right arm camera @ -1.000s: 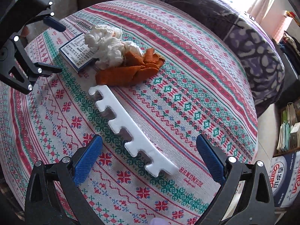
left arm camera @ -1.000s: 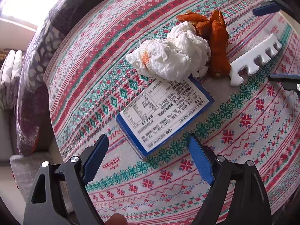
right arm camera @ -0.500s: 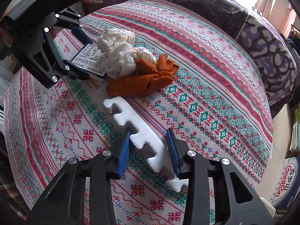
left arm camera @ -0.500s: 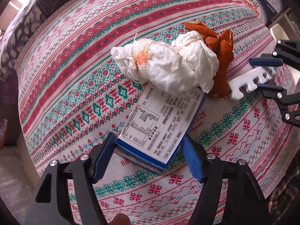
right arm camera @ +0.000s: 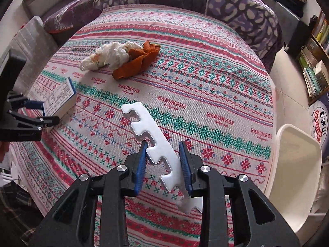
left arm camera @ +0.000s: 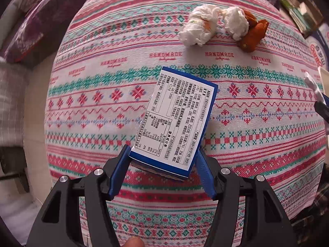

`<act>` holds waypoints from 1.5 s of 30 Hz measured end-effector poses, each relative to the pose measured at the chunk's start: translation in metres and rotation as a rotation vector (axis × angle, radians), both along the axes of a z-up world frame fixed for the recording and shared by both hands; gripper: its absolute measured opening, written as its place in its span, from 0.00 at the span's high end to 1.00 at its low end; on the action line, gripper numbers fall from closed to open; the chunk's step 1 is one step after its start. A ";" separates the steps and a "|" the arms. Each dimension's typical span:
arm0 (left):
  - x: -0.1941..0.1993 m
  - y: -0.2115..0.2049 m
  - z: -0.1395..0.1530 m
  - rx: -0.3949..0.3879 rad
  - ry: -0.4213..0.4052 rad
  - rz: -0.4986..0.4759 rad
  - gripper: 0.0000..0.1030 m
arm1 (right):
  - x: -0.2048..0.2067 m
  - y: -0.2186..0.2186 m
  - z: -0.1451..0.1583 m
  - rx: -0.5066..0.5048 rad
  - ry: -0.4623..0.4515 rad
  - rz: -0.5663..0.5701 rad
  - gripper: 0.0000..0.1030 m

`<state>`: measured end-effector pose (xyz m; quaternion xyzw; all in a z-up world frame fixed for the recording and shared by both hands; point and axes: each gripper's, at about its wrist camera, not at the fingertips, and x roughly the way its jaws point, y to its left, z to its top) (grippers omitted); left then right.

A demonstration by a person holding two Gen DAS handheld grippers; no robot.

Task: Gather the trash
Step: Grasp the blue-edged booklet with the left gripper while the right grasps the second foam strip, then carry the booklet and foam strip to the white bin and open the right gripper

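A blue box with a white printed label (left arm camera: 174, 121) sits between the blue pads of my left gripper (left arm camera: 163, 154). The jaws are closing and press its near end, and it hangs above the cloth. The same box (right arm camera: 61, 98) and left gripper (right arm camera: 41, 113) show at the left of the right wrist view. My right gripper (right arm camera: 163, 146) is closing too, its pads on a white notched foam strip (right arm camera: 156, 144) that is lifted and tilted. Crumpled white tissue (left arm camera: 197, 28) (right arm camera: 107, 57) and orange peel (left arm camera: 254, 35) (right arm camera: 137, 63) lie together on the far side of the table.
The round table wears a red and green patterned cloth (right arm camera: 205, 94). A white chair (right arm camera: 294, 164) stands at its right edge. A purple-covered sofa (right arm camera: 226, 4) runs behind, with a bookshelf (right arm camera: 316, 61) at far right.
Both grippers went from wide open to closed on their items. The left took the blue box, rolled and carried it away from the tissue pile. The right took the foam strip and raised it.
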<state>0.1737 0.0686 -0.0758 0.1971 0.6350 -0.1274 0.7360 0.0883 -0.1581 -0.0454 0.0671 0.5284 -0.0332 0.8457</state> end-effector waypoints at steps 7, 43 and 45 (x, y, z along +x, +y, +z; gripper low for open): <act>-0.022 0.024 0.072 -0.154 -0.126 0.303 0.41 | -0.027 -0.018 0.041 -0.006 -0.135 -0.057 0.71; -0.066 -0.122 0.102 -0.359 -0.597 0.318 0.40 | -0.050 -0.115 0.068 -0.110 -0.372 -0.445 0.70; -0.068 -0.126 0.102 -0.361 -0.597 0.309 0.40 | -0.053 -0.118 0.068 -0.110 -0.371 -0.451 0.70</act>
